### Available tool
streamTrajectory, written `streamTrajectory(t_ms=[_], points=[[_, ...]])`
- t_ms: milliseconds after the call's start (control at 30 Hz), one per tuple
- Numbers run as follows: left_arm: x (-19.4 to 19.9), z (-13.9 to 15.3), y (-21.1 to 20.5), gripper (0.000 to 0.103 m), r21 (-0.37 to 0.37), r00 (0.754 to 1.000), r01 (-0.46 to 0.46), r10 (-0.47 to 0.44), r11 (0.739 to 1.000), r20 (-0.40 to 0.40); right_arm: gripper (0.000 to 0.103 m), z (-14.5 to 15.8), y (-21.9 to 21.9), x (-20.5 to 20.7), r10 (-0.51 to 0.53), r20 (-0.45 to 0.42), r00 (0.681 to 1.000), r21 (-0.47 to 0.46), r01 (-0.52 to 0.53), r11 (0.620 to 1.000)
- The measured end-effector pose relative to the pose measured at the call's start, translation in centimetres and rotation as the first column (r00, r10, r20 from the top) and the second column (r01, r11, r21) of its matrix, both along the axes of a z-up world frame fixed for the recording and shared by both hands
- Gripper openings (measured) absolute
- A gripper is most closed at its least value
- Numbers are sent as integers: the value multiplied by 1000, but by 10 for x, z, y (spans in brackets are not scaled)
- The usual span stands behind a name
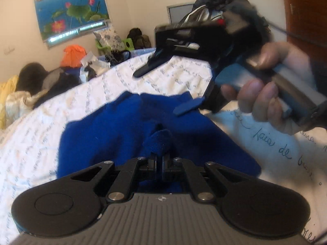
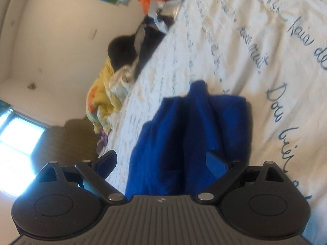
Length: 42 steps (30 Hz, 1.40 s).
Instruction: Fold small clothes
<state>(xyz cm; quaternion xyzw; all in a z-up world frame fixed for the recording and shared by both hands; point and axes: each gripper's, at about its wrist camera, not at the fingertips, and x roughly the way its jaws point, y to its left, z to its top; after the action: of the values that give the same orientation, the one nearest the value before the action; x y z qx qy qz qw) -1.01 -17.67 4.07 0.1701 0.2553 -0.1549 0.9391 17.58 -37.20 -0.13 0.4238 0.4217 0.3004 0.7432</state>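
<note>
1. We see our left gripper (image 1: 159, 164) clenched, its jaws pressed together on a bunched fold of the blue fleece garment (image 1: 114, 130).
2. That pinched fold stands up as a small nub just ahead of the left gripper's fingertips, while the remainder of the garment spreads out beyond and to both sides of them on the bedspread (image 1: 51, 118).
3. Our right gripper (image 2: 161, 163) is released, its jaws standing wide apart; we see the garment (image 2: 196, 134) lying between and ahead of them, with neither finger pressing on it.
4. From the left wrist view, the right gripper (image 1: 161, 89) hangs above the far right part of the garment, tilted, with one dark finger and one blue-padded finger splayed.
5. A hand (image 1: 271, 94) wraps around that gripper's handle at the right of the left gripper's view.
6. The bedspread is white, printed with blue handwriting, and runs well beyond the garment on every side.
7. Far ahead of the left gripper, past the edge of the bed, we see a heap of clothes (image 1: 36, 81) and an orange bag (image 1: 74, 55) against the wall.
8. A lotus-pond poster (image 1: 71, 6) hangs on that wall above them.
</note>
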Motion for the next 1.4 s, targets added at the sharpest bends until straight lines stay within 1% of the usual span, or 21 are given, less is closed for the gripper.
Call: streamTrajectory(t_ms=[167,333,367,433,467,567,633,700,733,833,867,900,933,967,1000,1067,1167,1233,1300,1367,1400], points=[[-6,8,5,4,19,998,11,-12,1000,57,95,2,26,28,88,-23,996,14,-88,996],[-5,14,2,4,19,998,14,-15,1000,53,94,2,55,58,125,-59,990,-94,-130,987],[-5,13,2,4,23,998,17,-19,1000,55,74,5,61,61,129,-34,991,-128,-132,983],[-11,14,0,4,32,998,28,-30,999,62,13,11,74,65,135,-9,991,-281,-132,951],[-13,16,-2,4,35,997,35,-37,999,72,13,11,79,67,138,-12,990,-343,-134,930],[-22,25,-4,4,0,991,90,-90,996,97,13,31,69,47,141,113,984,-349,-93,932],[-27,24,-9,4,-31,988,144,-142,989,61,13,49,49,27,120,187,975,-337,-51,940],[-24,11,-16,4,-49,986,168,-168,985,7,13,51,25,12,74,218,973,-368,12,930],[-19,3,-19,4,-52,985,166,-168,985,-27,13,43,16,10,49,193,980,-388,31,921],[-5,-12,-18,6,-76,977,160,-169,984,-132,23,9,2,9,-9,89,996,-400,44,916],[-5,-9,-12,13,-89,974,173,-183,981,-132,33,6,-3,3,-37,99,994,-362,70,929],[-6,-4,-5,33,-108,971,190,-203,976,-124,42,8,-7,-2,-80,100,992,-336,109,935],[-8,2,7,49,-136,969,206,-221,969,-107,73,12,-14,-8,-116,105,988,-326,145,934],[-10,8,20,85,-150,974,199,-212,968,-74,97,18,-17,-14,-143,127,982,-320,176,931],[-13,12,32,103,-156,980,189,-196,970,-33,100,24,-20,-19,-169,164,972,-314,214,925],[-13,13,57,100,-151,984,176,-177,973,5,99,28,-28,-23,-189,198,962,-287,241,927],[16,8,88,99,-141,996,67,-75,988,-49,98,16,-25,-8,-141,77,987,-303,158,940],[52,3,108,99,-209,992,-31,5,977,-125,99,9,-18,-3,-120,74,990,-323,138,936],[97,-2,130,94,-332,966,-145,62,932,-250,99,7,-16,0,-132,62,989,-289,144,946],[145,-9,146,90,-435,917,-263,83,861,-391,98,4,-12,7,-139,38,990,-248,144,958],[165,-15,150,83,-463,893,-303,78,833,-443,98,3,-10,9,-143,38,989,-243,148,959]])
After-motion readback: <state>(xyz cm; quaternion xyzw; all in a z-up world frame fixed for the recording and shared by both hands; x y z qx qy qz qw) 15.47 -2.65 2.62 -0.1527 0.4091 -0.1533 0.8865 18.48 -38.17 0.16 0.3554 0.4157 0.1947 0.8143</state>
